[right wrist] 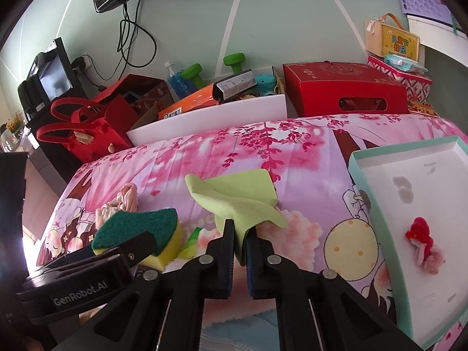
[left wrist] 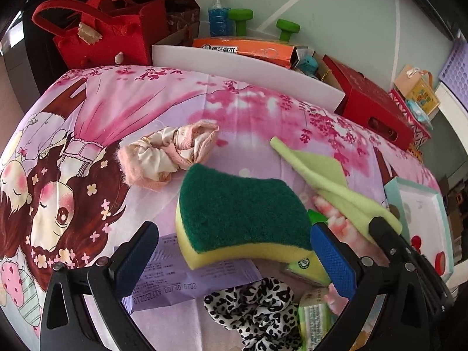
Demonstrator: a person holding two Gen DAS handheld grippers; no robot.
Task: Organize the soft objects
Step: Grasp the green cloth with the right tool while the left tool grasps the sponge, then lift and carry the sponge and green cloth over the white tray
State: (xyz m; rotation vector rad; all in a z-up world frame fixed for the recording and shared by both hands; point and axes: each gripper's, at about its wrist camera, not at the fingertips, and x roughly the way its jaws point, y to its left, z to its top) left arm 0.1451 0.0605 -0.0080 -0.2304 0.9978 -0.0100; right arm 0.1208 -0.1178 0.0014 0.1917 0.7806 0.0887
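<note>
Right wrist: right hand-held gripper pinches green cloth, jaws closed.

"GenRobot.AI" on left gripper; "2028/02/09" (upside down) on purple packet.

Left tool gapes around the green-topped sponge.

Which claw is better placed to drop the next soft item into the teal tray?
Right. The right claw is already shut on the green cloth, with the tray beside it. The left claw is open around the sponge.
</note>
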